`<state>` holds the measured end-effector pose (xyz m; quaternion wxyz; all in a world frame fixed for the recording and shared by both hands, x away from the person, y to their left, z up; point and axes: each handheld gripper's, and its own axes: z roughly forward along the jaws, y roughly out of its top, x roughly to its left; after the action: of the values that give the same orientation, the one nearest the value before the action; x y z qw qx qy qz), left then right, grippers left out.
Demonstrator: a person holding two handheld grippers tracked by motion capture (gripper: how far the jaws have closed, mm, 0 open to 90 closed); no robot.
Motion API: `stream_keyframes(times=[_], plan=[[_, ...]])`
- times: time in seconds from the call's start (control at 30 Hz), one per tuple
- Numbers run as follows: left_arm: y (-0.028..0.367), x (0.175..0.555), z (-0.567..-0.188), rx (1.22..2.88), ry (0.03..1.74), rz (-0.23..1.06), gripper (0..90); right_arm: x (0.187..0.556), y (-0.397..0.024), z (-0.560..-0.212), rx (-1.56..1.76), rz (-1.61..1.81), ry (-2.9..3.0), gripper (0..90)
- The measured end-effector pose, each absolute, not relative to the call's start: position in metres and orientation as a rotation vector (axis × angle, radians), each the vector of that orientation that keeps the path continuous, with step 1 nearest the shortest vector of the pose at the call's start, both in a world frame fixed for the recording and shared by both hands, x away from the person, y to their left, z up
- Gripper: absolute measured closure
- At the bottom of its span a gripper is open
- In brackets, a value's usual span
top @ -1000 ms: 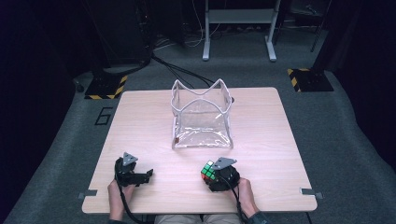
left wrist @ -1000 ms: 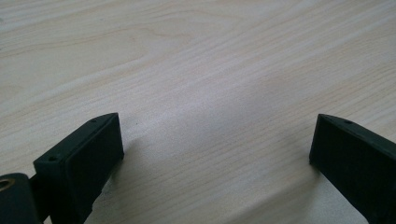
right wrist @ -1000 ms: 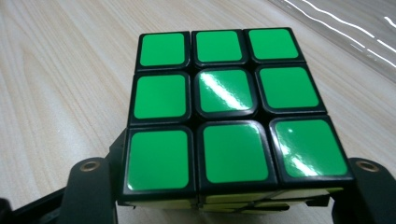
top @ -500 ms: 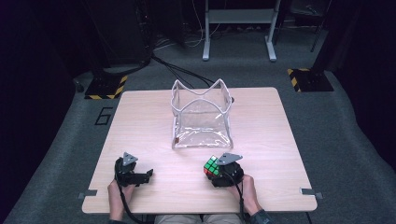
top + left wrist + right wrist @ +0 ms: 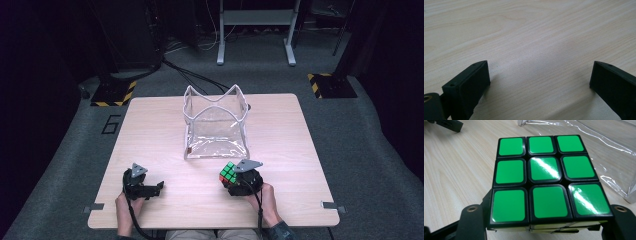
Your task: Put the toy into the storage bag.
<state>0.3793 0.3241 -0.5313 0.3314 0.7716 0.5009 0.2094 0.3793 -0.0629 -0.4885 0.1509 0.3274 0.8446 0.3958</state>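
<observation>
High view: a pale wooden bench [image 5: 150, 135] stands on grey carpet in a dark room, with cables and a metal stand behind it. A clear plastic bag [image 5: 216, 125], standing open with a white rim, sits at the middle of the bench. Just in front of the bag, towards the person, the right tool [image 5: 235, 181] carries a puzzle cube [image 5: 228, 173], apparently clear of the bench. The left tool [image 5: 150, 189] rests well to the left of the bag, near the bench's front edge.

Left gripper view: the jaws stand wide apart over bare wood, nothing between them.

Right gripper view: the cube [image 5: 544, 177] sits between the jaws, green face up, gripped on its two opposite sides at the lowest row. The bag's [image 5: 599, 142] creased wall lies just beyond it.

Judgement: the cube looks rigid, light and hard, with glossy stickers that may slip under the pads. Its layers can twist, so the flat opposite faces are the sound place to grip, squarely and not across a corner. The bag is thin, limp film; its mouth may fold if nudged.
</observation>
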Motion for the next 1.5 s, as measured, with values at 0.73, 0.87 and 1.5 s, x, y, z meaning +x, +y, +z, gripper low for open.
stream_keyframes(times=[0.73,0.87,1.5], plan=[[0.324,0.379,-0.531,2.018,1.308,0.547,2.6,0.392,-0.067,-0.466,0.927,1.154,2.391,33.0],[0.324,0.379,-0.531,2.017,1.309,0.547,2.6,0.393,-0.067,-0.463,0.917,1.151,2.390,33.0],[0.324,0.379,-0.531,2.016,1.310,0.547,2.6,0.405,-0.068,-0.444,0.915,1.169,2.371,33.0]])
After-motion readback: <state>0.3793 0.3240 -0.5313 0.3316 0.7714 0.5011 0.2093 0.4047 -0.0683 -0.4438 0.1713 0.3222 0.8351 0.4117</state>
